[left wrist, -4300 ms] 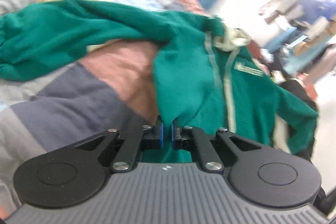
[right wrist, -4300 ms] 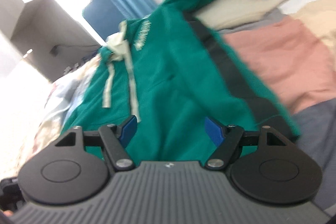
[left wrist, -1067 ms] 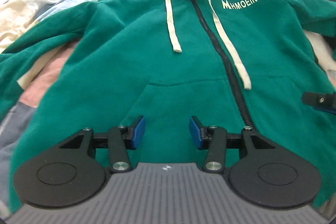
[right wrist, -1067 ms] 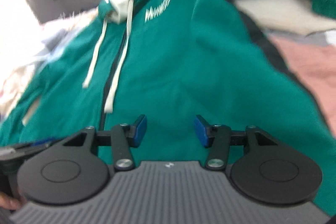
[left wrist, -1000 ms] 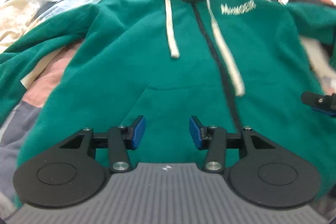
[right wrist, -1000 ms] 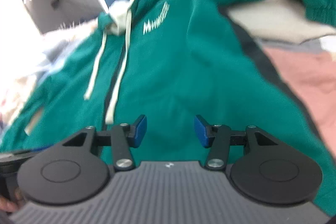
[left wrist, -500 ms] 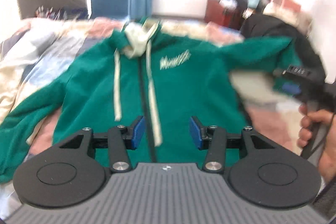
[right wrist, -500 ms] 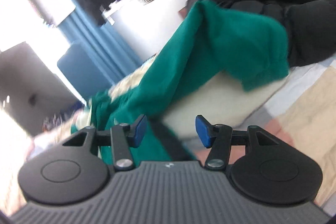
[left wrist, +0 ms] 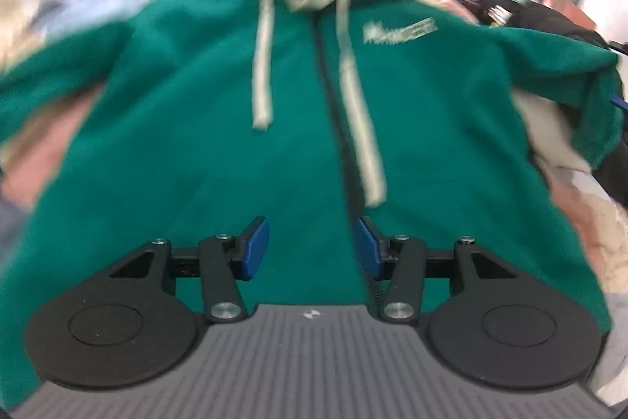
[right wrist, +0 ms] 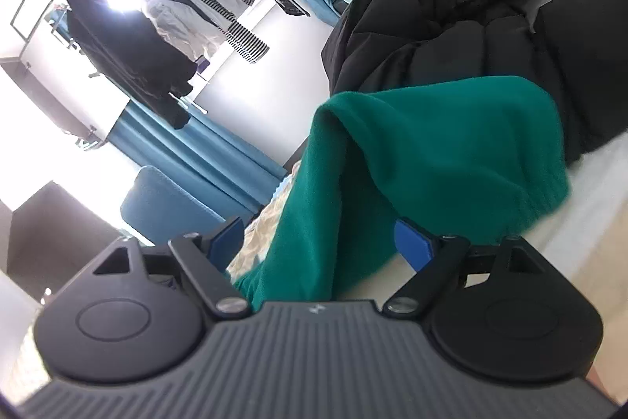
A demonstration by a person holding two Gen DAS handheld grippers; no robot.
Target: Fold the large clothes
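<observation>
A green zip hoodie (left wrist: 196, 128) with cream drawstrings and a cream-lined hood lies front up, spread on the bed. My left gripper (left wrist: 312, 248) is open and empty, low over the hoodie's lower front by the zipper. The hoodie's right sleeve (right wrist: 439, 152) lies folded over a pale pillow. My right gripper (right wrist: 324, 242) is open and empty, close to that sleeve, with the sleeve cloth showing between its blue pads (right wrist: 412, 242). A blue tip of the right gripper (left wrist: 619, 103) shows at the sleeve cuff in the left wrist view.
The bed has a patchwork quilt (left wrist: 43, 128) in pink, grey and cream. A black puffer coat (right wrist: 490, 10) lies beyond the sleeve. A blue chair (right wrist: 165, 207), blue curtains and a rack of hanging clothes (right wrist: 165, 26) stand behind the bed.
The left gripper has dropped closer over the hoodie's front. The right gripper has moved in to the right sleeve, which now sits between its open jaws. Both stay open.
</observation>
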